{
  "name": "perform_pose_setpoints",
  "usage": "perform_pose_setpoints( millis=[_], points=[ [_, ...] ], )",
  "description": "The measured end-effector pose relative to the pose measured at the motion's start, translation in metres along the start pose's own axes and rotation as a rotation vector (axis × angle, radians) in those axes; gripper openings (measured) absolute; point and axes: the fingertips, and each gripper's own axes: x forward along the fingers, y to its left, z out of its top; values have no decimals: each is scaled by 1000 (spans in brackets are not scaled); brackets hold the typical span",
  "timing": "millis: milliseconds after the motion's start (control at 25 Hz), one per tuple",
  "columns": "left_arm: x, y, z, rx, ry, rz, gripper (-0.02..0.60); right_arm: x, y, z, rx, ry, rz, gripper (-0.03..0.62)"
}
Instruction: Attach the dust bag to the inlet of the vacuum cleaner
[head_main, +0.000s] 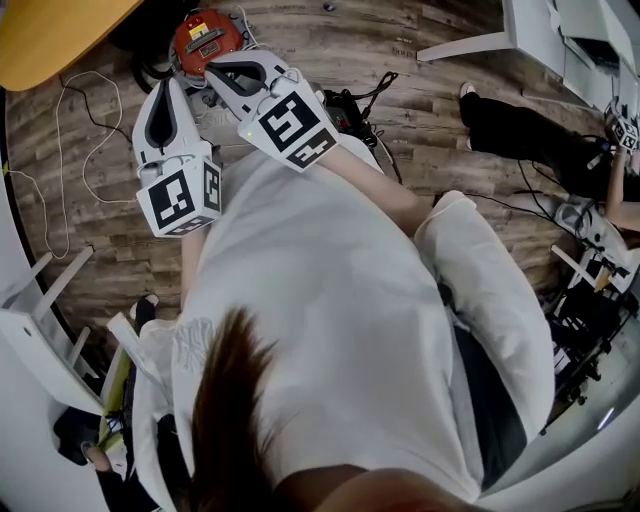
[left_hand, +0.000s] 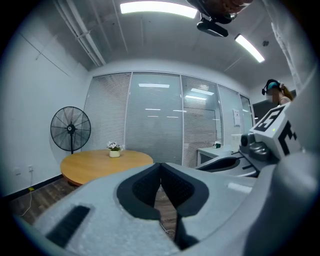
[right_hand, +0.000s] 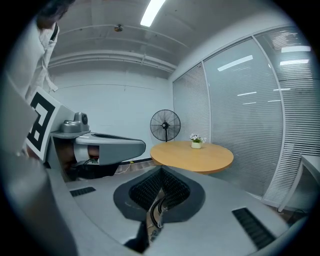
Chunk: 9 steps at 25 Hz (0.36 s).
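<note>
The vacuum cleaner (head_main: 205, 38), a round red and black body, stands on the wood floor at the top of the head view. My right gripper (head_main: 214, 72) is shut and empty, its tips just below the vacuum. To its left and lower in the picture, my left gripper (head_main: 171, 86) is also shut and empty. Each gripper view shows its own jaws closed together, right gripper (right_hand: 160, 171) and left gripper (left_hand: 160, 165), with nothing between them. I see no dust bag in any view. The person's white shirt hides the floor below the grippers.
A round wooden table (head_main: 45, 35) with a flower pot (right_hand: 195, 143) stands by the vacuum, a standing fan (left_hand: 70, 129) behind it. A white cable (head_main: 75, 140) loops over the floor at left. Black gear with cables (head_main: 348, 106) lies right of the grippers. Another person (head_main: 540, 135) sits at right.
</note>
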Motion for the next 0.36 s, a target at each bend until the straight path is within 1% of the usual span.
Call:
perform_pose_setpoints(
  millis=[240, 360],
  points=[
    [-5, -1, -3, 2, -1, -1, 17, -3, 5, -4, 2, -2, 1, 3],
    [-16, -7, -7, 5, 11, -17, 17, -14, 12, -6, 20, -5, -15, 3]
  ],
)
